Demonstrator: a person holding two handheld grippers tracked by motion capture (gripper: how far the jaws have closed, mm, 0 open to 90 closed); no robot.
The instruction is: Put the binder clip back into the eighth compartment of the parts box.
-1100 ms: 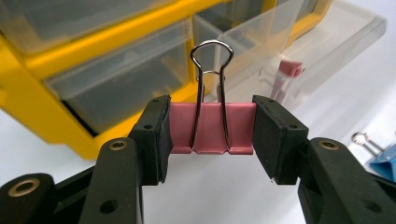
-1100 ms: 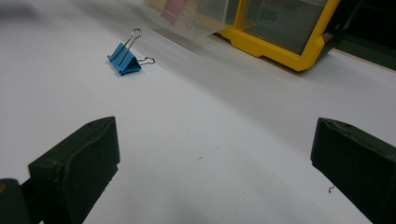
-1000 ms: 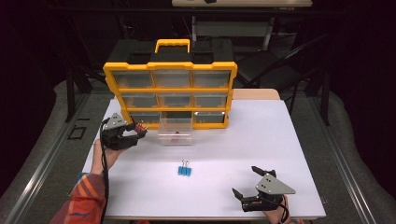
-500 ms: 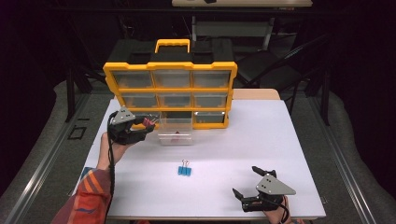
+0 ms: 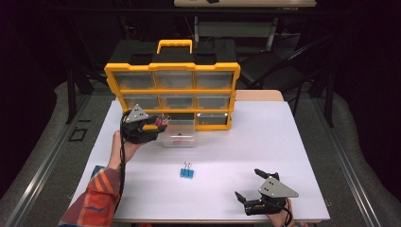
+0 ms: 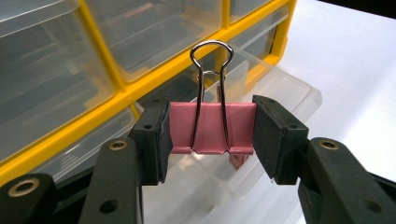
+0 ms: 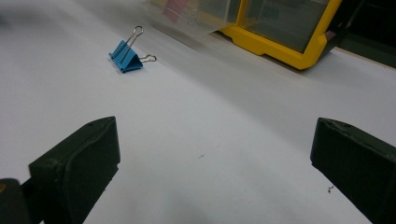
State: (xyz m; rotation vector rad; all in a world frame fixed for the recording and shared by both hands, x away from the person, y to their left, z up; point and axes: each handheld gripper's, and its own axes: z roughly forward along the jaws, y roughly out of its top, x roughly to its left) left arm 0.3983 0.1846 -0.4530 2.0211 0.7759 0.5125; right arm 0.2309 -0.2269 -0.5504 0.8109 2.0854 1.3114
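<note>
A pink binder clip (image 6: 212, 127) sits between the pads of my left gripper (image 6: 212, 135), which is shut on its two ends, wire handles up. In the high view my left gripper (image 5: 158, 124) is held above the table just left of a clear drawer (image 5: 180, 137) pulled out of the yellow organizer (image 5: 172, 90); another pink clip (image 5: 178, 138) lies in that drawer. A blue binder clip (image 5: 187, 171) lies on the white table (image 5: 236, 151), also seen as the blue clip (image 7: 125, 55) in the right gripper view. My right gripper (image 5: 253, 187) rests open near the front right edge, nothing between its jaws.
The yellow organizer with several clear drawers stands at the table's back, a black case with a yellow handle (image 5: 175, 45) behind it. A wooden board (image 5: 260, 96) shows behind its right side. Dark chairs and floor surround the table.
My left gripper has moved right and a little up with the pink clip, from beside the organizer's left end to the edge of the pulled-out drawer. The right gripper has stayed put.
</note>
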